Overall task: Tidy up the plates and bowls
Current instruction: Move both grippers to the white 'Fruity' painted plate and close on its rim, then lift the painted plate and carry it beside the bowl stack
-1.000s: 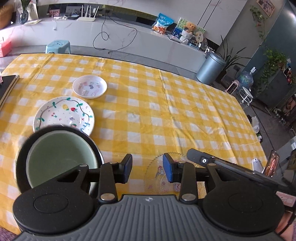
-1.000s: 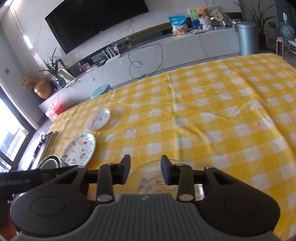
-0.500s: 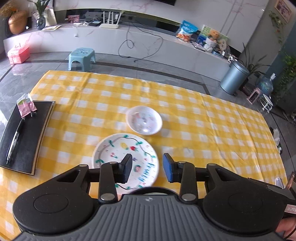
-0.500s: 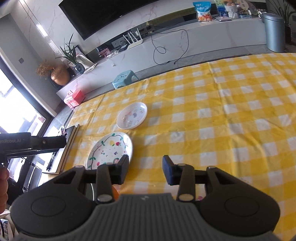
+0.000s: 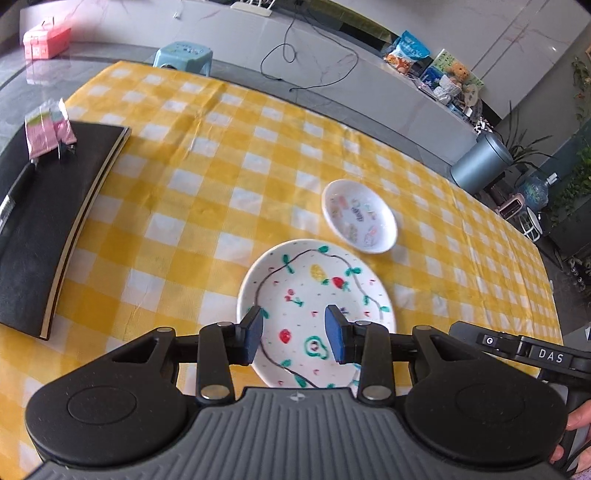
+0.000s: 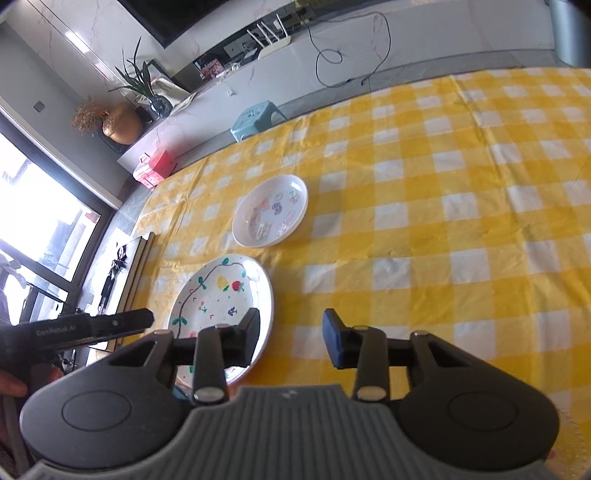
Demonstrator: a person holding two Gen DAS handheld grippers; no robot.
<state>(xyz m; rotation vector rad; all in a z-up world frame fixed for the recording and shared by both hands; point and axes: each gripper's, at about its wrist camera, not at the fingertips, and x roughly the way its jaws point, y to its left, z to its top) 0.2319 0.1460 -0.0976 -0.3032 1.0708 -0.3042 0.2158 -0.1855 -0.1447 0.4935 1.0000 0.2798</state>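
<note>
Showing only leftward: black notebook

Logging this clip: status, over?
Left gripper open over painted plate. Right gripper empty, jaws closing. Small plate beyond, apart. Nothing blocking.

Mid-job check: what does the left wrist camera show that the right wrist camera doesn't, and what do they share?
Only the left wrist view shows the black notebook's top with a pink packet on it, plus the grey bin beyond the table.

Only the right wrist view shows the wall TV, the potted plant, the bronze vase and the bright window.

Both show the yellow checked tablecloth, the large painted plate, the small white dish, the blue stool and the pink box. The left gripper is empty; the right gripper is closing, also empty.
</note>
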